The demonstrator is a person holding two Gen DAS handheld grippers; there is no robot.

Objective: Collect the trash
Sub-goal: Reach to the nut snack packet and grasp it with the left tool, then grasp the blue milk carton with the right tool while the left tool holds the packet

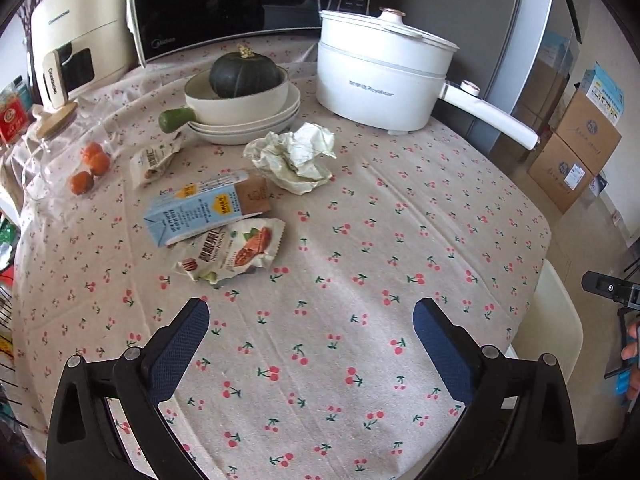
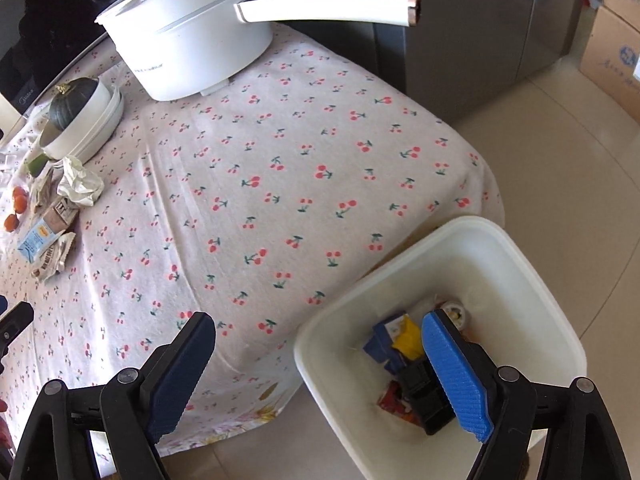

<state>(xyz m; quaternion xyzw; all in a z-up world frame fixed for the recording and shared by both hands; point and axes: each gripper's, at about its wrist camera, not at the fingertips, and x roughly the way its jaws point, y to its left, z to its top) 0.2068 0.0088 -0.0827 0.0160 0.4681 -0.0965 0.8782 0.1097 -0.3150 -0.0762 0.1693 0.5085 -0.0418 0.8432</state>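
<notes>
Left gripper [image 1: 311, 316] angling down over tablecloth [image 1: 340, 264], gaping empty | right gripper [image 2: 320, 330] tilting over bin [image 2: 400, 236], jaws wide, nothing gripped

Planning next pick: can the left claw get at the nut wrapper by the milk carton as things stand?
Probably yes. The left claw is open and empty, with bare tablecloth between it and the nut wrapper. The milk carton overlaps the wrapper's far edge, but the near side lies free.

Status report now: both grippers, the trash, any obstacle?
Left gripper open, empty. Right gripper open, empty, over bin. Crumpled paper, carton, wrappers on table. Nothing blocking.
</notes>
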